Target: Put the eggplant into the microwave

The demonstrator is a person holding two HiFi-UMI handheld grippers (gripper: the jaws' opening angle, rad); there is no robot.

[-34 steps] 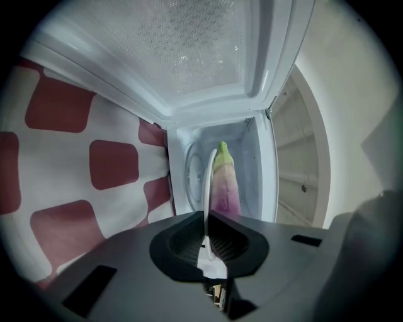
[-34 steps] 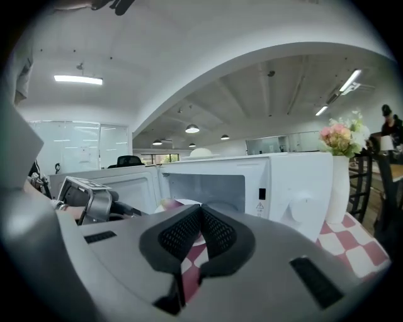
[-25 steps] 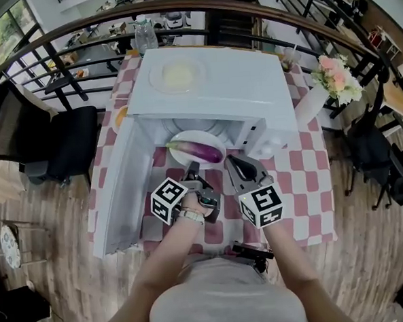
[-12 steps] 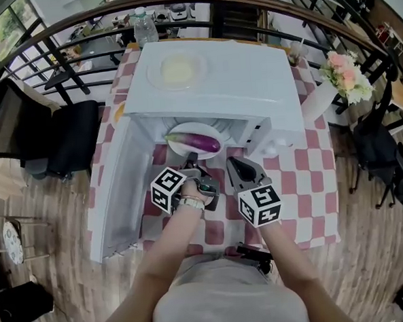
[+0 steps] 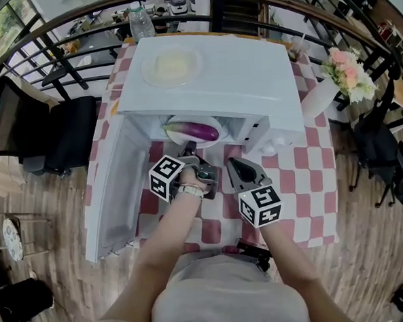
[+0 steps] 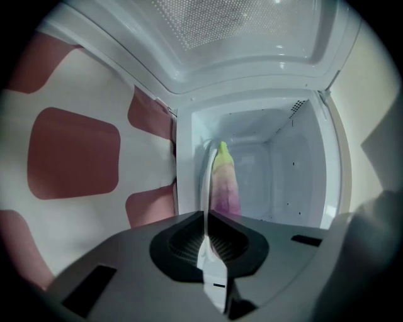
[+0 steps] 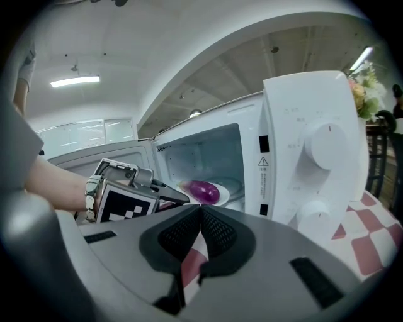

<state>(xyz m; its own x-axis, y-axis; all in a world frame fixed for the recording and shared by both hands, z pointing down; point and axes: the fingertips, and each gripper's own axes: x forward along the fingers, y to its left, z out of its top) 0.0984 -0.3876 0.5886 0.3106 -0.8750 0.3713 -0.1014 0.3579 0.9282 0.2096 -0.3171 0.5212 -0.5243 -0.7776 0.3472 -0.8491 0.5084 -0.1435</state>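
Observation:
A purple eggplant (image 5: 194, 131) lies on a white plate (image 5: 212, 140) just inside the mouth of the white microwave (image 5: 244, 72), whose door (image 5: 115, 189) hangs open to the left. My left gripper (image 5: 189, 151) is shut on the plate's near rim. In the left gripper view the rim (image 6: 204, 179) runs straight into the closed left gripper (image 6: 206, 217), with the eggplant (image 6: 225, 182) behind it. My right gripper (image 5: 234, 164) hovers shut and empty to the right, over the checked cloth. In the right gripper view the right gripper (image 7: 200, 210) faces the eggplant (image 7: 203, 190) and the left gripper (image 7: 178, 198).
A glass dish (image 5: 170, 65) rests on top of the microwave. The knobs (image 7: 321, 148) are on its right front. A vase of flowers (image 5: 344, 73) stands at the table's right, a bottle (image 5: 138, 21) at the back, a black chair (image 5: 64, 141) on the left.
My left gripper has pushed the plate with the eggplant forward, deeper into the microwave's opening. My right gripper has sunk a little and rolled, still shut.

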